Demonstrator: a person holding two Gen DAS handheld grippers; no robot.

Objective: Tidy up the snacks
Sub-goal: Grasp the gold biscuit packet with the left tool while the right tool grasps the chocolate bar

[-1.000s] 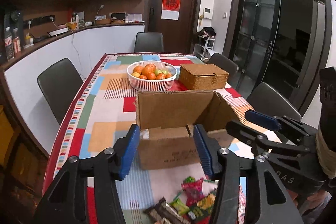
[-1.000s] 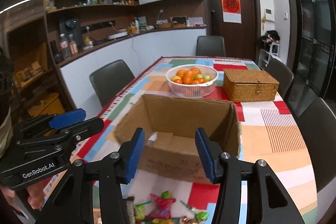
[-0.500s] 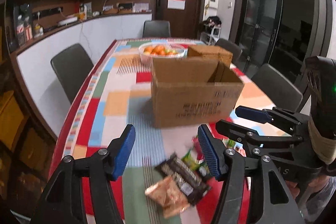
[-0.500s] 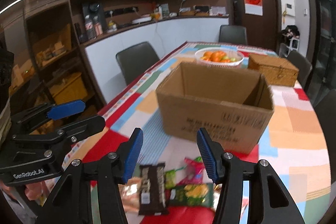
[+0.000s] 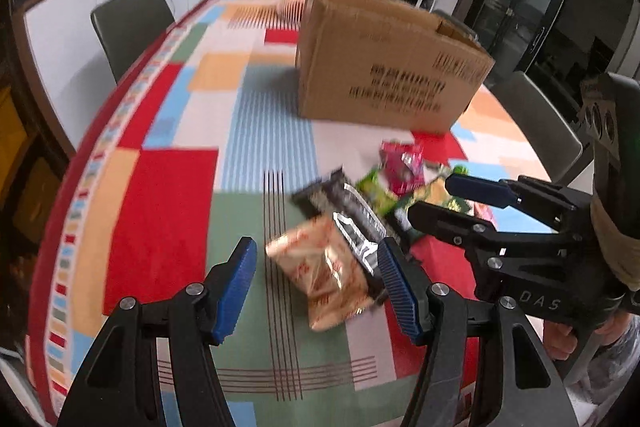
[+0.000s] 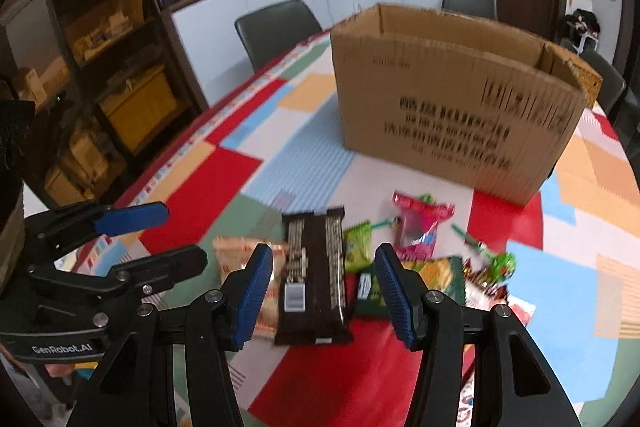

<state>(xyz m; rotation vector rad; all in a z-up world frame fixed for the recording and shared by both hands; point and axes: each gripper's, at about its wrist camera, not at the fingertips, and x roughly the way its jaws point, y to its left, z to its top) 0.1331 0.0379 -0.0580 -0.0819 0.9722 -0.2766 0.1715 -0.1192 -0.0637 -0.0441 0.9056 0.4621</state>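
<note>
Step in hand: the approach — both grippers hang over the pile of snacks, nothing picked up yet, so by my reckoning the sorting has barely begun
Snack pile: loose on the patchwork tablecloth [image 5: 168, 195], in front of the cardboard box [image 6: 448, 107] and apart from it
Left gripper [image 5: 316, 287]: jaws spread, nothing pinched; the tan crinkled packet [image 5: 320, 275] lies on the cloth between and below its blue pads, not touched as far as I can see
Right gripper [image 6: 324, 291]: jaws spread too, empty; the dark brown bar packet [image 6: 314, 279] lies lengthwise in the gap below, untouched
Other snacks: a green packet [image 6: 357, 245] just beside the dark bar, a pink wrapper [image 6: 420, 223] nearer the box, more small bits to the right — too blurred to name
Box: open at the top, standing upright; I cannot see inside it from here
Next move, as I judge it: each gripper needs to sink onto its packet and close gently — the tan one looks puffy and crushable, and the dark bar overlaps its edge, so lifting one may drag the other
Pose: both grippers side by side, tilted steeply down toward the cloth, each showing at the edge of the other's view; a hand [image 5: 572, 339] grips the right tool's handle
</note>
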